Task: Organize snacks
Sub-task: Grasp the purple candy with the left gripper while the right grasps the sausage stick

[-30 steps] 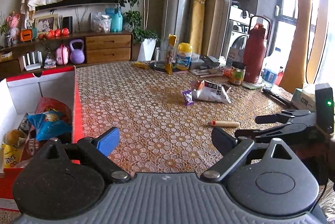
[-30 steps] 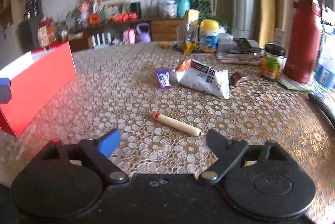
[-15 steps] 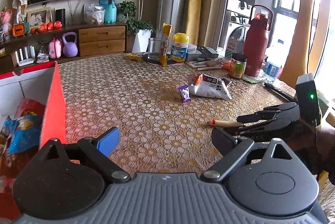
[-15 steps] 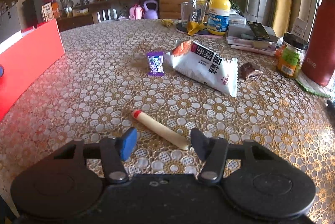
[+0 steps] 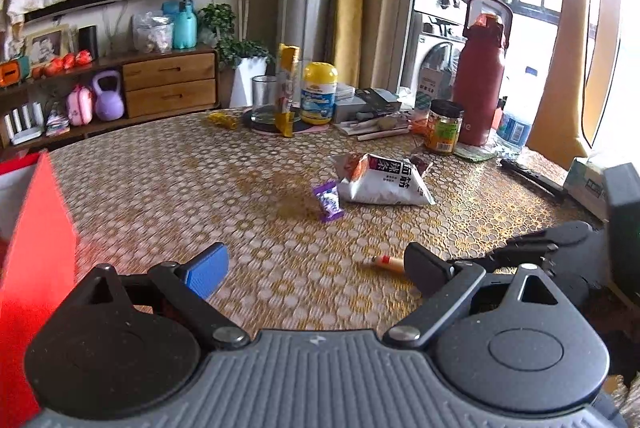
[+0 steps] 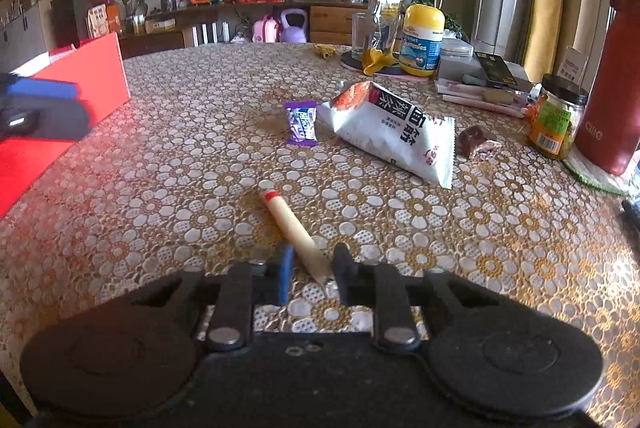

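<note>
A pale sausage stick point(image 6: 288, 220) with a red tip lies on the flowered tablecloth. Its near end sits between the jaws of my right gripper point(image 6: 314, 268), which are closing, with the pads touching it on both sides. From the left wrist view the same stick point(image 5: 388, 262) pokes out beside the right gripper point(image 5: 540, 252). My left gripper point(image 5: 316, 264) hovers open over bare cloth, holding nothing. A purple candy point(image 6: 302, 122), a white snack bag point(image 6: 396, 132) and a brown wrapped sweet point(image 6: 476, 144) lie farther back. The red box point(image 5: 36, 248) stands at the left.
At the table's far side stand a glass point(image 6: 360, 34), a yellow-capped bottle point(image 6: 422, 40), a small jar point(image 6: 556, 120) and a tall red flask point(image 6: 616, 88). Flat boxes and papers point(image 6: 480, 76) lie near them. My left gripper point(image 6: 40, 108) shows in front of the red box point(image 6: 92, 76).
The right gripper's jaws have narrowed from wide open onto the sausage stick's near end. The left gripper has moved right, away from the red box, which now sits at its view's left edge.
</note>
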The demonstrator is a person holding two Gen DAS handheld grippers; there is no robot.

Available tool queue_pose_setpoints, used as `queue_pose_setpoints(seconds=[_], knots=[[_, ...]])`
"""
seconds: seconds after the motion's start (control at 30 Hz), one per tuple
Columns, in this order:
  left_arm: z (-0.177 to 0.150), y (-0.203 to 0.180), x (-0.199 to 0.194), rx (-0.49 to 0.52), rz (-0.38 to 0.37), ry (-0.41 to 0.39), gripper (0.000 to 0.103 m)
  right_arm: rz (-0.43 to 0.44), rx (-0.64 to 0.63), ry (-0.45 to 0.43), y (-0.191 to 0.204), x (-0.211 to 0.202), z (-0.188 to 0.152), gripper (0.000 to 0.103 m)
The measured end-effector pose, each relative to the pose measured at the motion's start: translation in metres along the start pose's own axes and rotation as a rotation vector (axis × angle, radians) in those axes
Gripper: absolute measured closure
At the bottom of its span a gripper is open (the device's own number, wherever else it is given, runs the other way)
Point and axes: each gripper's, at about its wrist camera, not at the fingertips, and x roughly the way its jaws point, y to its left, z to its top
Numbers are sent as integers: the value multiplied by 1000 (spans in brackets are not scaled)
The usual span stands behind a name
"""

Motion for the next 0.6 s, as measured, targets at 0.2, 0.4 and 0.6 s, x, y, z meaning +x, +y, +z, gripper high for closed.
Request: queue_pose_setpoints(seconds=[0.2,0.4,0.6], knots=[[9,-8,56,23,13,64,8,7,61,-19,-2,-12,-10,90],[12,-16,108,56,30,107,8,4,149,-35,-6,-25,-22,91],[21,-18,139,88,39,96,8,-8,196,-46,-8,-29,-28,90]])
